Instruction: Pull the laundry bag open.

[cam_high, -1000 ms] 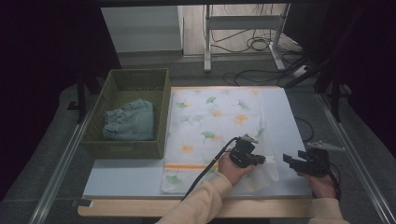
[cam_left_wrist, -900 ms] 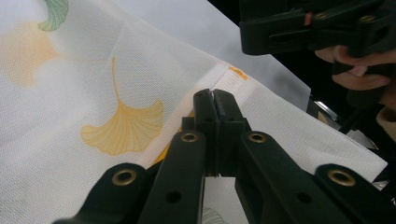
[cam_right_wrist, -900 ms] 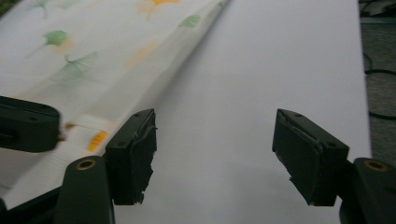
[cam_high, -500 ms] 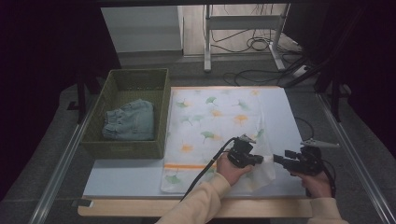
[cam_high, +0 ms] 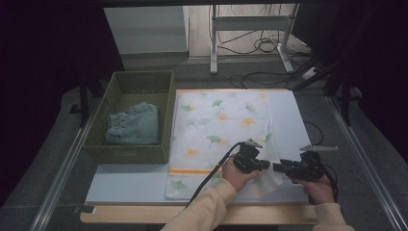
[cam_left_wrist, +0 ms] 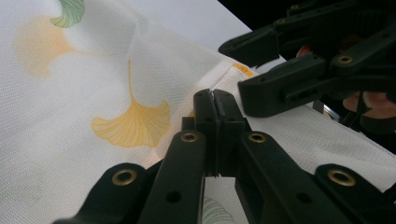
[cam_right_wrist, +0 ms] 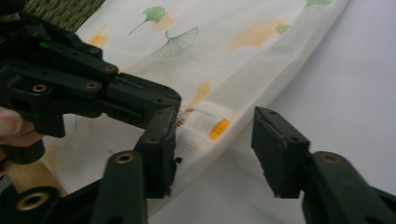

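Here my left tongs pinch the white ginkgo-printed cotton cloth's lifted corner; my right tongs, half-wide and just closing, straddle its hem beside them. Closing off-centre may miss that hem.

In the high view, the near right corner of the cloth at lower right of centre lies hidden under the left gripper and right gripper. The frame's bottom edge cuts off both forearms. The folded denim in the basket, at left of centre, is too small to identify as a garment.
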Motion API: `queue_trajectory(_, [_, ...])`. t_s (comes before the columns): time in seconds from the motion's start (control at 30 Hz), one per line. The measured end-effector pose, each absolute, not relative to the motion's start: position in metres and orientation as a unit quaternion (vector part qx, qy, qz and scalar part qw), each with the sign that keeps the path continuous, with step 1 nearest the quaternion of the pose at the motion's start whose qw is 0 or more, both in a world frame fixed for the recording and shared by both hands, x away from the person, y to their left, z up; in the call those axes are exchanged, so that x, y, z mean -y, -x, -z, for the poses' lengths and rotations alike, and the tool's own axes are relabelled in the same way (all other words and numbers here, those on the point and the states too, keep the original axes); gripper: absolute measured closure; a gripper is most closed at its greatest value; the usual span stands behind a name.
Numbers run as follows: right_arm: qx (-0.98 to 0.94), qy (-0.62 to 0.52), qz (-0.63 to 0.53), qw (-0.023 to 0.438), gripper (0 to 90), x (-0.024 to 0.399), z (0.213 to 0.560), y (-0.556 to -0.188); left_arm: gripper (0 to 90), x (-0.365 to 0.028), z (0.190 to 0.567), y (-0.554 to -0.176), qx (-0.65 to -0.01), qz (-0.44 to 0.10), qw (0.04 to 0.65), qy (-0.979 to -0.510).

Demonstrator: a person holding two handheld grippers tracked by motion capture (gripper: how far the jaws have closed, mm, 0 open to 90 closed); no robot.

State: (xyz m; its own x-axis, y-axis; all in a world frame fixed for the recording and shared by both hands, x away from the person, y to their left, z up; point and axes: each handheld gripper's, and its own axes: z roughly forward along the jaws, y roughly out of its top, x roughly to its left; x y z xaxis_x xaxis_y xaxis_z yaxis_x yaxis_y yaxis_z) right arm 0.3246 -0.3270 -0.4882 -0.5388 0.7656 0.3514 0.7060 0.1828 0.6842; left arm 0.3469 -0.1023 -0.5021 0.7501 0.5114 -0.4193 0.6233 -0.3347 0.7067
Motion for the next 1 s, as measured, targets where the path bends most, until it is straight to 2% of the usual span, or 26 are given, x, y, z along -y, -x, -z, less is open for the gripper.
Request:
queue_trajectory(0.17, [-0.778,-0.466,-0.420,0.037,72.1,0.3246,0.4889,-0.3240,90.0,0.1020,0.5043,-0.3470,-0.349,0.061,0.456,-0.816])
queue_trajectory(0.33, [-0.780,-0.460,-0.422,0.040,80.6,0.3240,0.4884,-0.3232,90.0,0.1033,0.5062,-0.3461,-0.349,0.061,0.453,-0.818])
queue_trajectory(1.0, [-0.795,-0.444,-0.408,0.059,84.1,0.3204,0.4895,-0.3217,90.0,0.1062,0.5104,-0.3452,-0.357,0.055,0.442,-0.821])
